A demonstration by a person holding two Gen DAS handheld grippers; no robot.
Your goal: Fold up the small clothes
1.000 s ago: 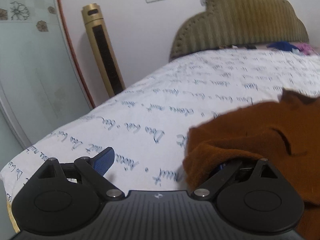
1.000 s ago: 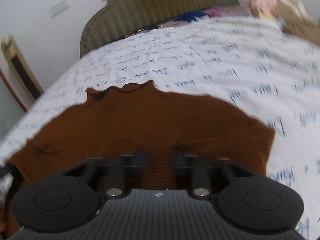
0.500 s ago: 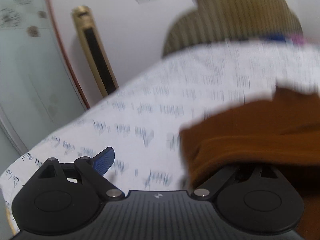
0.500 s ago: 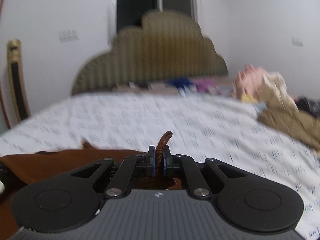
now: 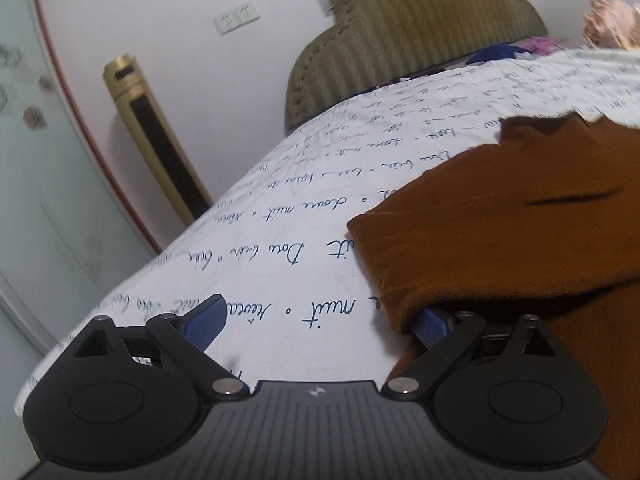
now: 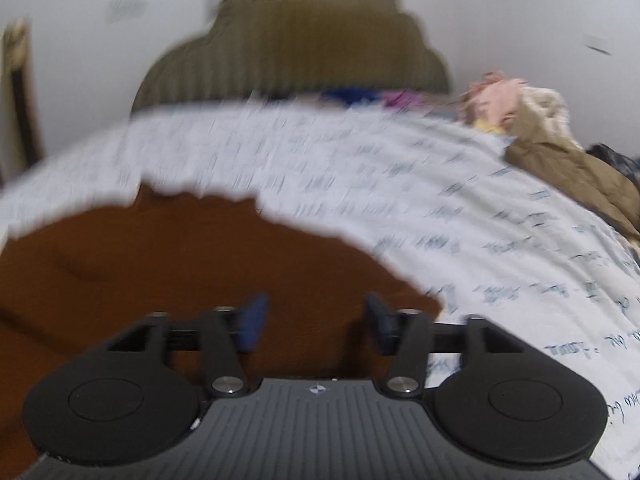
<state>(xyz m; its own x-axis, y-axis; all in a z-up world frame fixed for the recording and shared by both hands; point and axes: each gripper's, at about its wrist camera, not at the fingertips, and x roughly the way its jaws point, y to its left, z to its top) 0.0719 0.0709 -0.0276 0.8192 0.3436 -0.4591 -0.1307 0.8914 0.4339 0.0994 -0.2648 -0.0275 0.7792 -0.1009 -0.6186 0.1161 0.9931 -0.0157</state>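
Brown garment [image 5: 500, 232] lies flat on the bed [image 5: 280, 216], folded over, its far wavy edge toward the headboard [image 5: 400, 36].

Your right gripper [image 6: 312, 324] has just been opening; its jaws stand apart over the cloth near edge, with nothing pinched between them.

Your left gripper [image 5: 316, 320] is wide open: left pad over bare sheet, right pad tucked at or under the garment's near left corner, no squeeze.

Key relation: the garment sits right of the left gripper and dead ahead and left of the right one. Its long axis looks left to right across the bed. The right hand is nearer the middle, the left nearer the folded left edge.

A pile of clothes [image 6: 560, 148] waits far right.
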